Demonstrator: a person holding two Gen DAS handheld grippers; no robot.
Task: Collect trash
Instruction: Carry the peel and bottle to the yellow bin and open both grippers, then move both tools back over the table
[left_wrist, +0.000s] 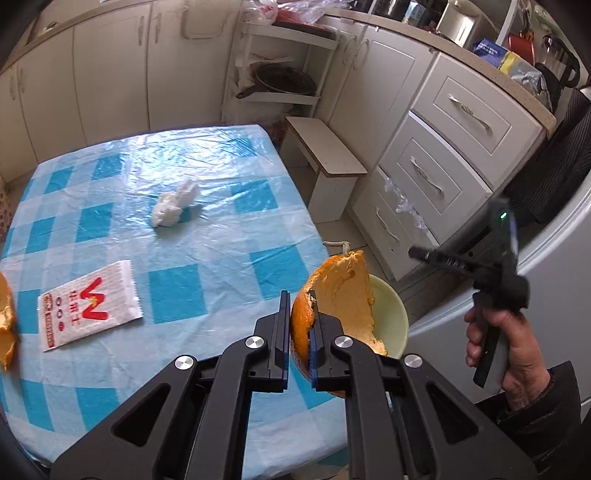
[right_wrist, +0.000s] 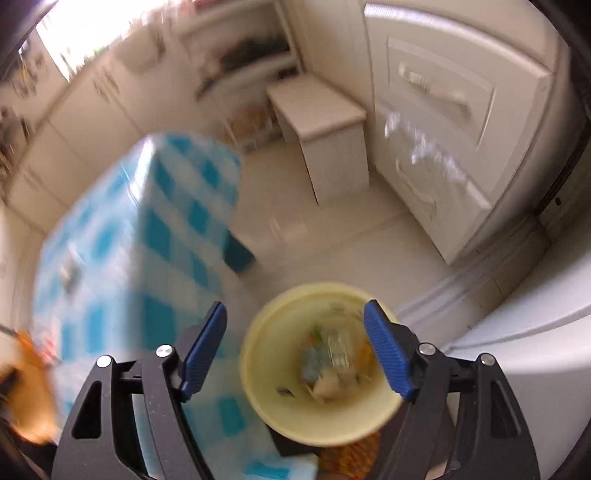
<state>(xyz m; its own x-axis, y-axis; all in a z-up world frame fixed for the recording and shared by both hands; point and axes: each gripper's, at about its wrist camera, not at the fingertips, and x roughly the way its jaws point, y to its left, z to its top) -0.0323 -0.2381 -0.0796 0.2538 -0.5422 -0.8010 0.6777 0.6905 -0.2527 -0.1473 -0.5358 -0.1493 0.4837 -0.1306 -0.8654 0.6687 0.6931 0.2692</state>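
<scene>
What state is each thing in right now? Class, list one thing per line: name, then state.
Left tool: shut on the orange peel.
Orange peel: held up beside the table edge, above the bin.
Right tool: open, empty, over the bin.
Bin: open-topped, trash already inside.
Crumpled tissue: lying on the table.
Paper packet: lying flat on the table.

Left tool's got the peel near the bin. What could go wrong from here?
1. The orange peel is pinched only at one edge by the left tool and is large against the yellow bin; it may catch the rim or fall outside.
2. The right tool hangs open over the bin, possibly in the left's way.
</scene>
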